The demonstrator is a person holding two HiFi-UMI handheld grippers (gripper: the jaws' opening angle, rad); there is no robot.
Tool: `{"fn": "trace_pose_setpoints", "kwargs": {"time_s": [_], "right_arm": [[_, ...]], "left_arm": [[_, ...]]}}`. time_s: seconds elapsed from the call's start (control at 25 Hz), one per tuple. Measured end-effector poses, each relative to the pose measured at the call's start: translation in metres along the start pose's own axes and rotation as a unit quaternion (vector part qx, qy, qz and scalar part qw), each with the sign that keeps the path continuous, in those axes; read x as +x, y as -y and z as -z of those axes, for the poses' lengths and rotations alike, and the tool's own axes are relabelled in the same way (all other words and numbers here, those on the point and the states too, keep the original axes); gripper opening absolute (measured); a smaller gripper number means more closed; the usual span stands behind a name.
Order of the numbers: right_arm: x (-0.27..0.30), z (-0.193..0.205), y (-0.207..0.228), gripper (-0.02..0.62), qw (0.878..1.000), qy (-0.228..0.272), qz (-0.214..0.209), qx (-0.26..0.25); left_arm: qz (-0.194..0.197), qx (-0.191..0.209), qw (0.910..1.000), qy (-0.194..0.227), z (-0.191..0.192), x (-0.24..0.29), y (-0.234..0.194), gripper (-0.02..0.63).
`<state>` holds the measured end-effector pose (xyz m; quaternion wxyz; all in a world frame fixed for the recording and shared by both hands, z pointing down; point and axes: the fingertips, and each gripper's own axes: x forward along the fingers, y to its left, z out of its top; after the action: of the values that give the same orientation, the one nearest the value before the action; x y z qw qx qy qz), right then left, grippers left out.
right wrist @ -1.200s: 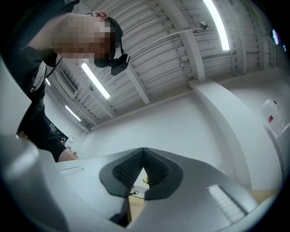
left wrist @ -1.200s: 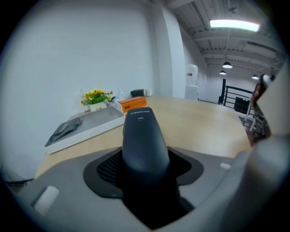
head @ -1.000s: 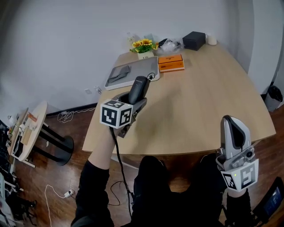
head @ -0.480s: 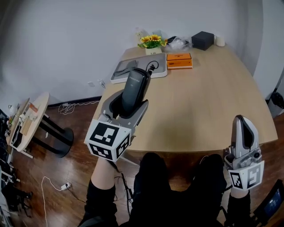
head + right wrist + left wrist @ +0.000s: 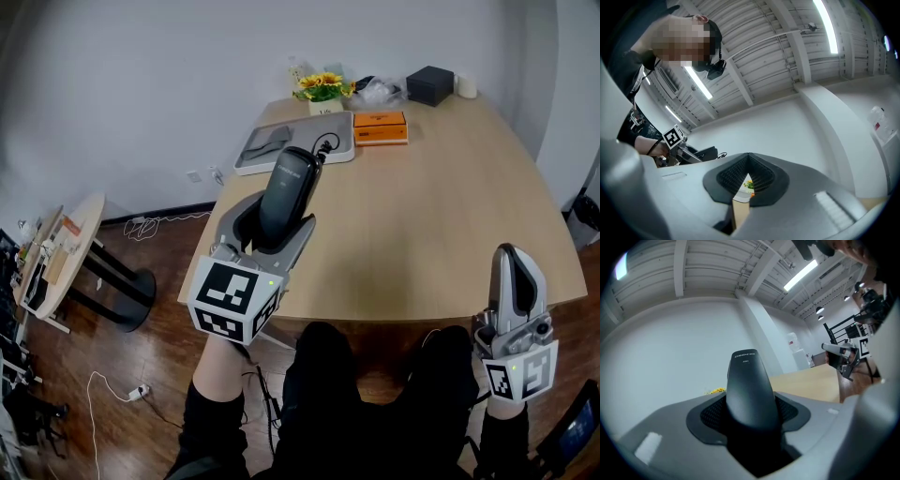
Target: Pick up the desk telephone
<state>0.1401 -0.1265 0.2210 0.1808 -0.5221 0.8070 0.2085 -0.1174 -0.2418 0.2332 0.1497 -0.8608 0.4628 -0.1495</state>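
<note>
A black telephone handset point(image 5: 289, 184) stands upright between the jaws of my left gripper point(image 5: 272, 221), which is shut on it and holds it in the air above the near left part of the wooden table point(image 5: 441, 216). In the left gripper view the handset point(image 5: 749, 390) fills the gap between the grey pads and points up at the wall. A thin cord point(image 5: 324, 144) runs from its tip to the flat grey and white telephone base point(image 5: 292, 143) at the table's far left. My right gripper point(image 5: 514, 262) hangs below the table's near edge, shut and empty point(image 5: 749, 161).
At the back of the table are a pot of yellow flowers point(image 5: 322, 90), an orange box point(image 5: 380, 128), a black box point(image 5: 431, 84) and a white cup point(image 5: 466, 87). A small round side table point(image 5: 58, 272) stands on the floor at left, with cables point(image 5: 112, 398) nearby.
Since a second ago my left gripper has lifted the handset up and nearer to me, tilting it more upright. Over the last half second almost nothing has moved.
</note>
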Motion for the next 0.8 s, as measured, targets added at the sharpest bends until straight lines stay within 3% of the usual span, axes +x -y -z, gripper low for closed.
{"fn": "trace_pose_setpoints", "kwargs": {"time_s": [0.8], "right_arm": [[0.0008, 0.001, -0.0004, 0.0, 1.0, -0.008, 0.002, -0.021]], "left_arm": [[-0.003, 0.004, 1.0, -0.003, 0.0, -0.0009, -0.001, 0.268]]}}
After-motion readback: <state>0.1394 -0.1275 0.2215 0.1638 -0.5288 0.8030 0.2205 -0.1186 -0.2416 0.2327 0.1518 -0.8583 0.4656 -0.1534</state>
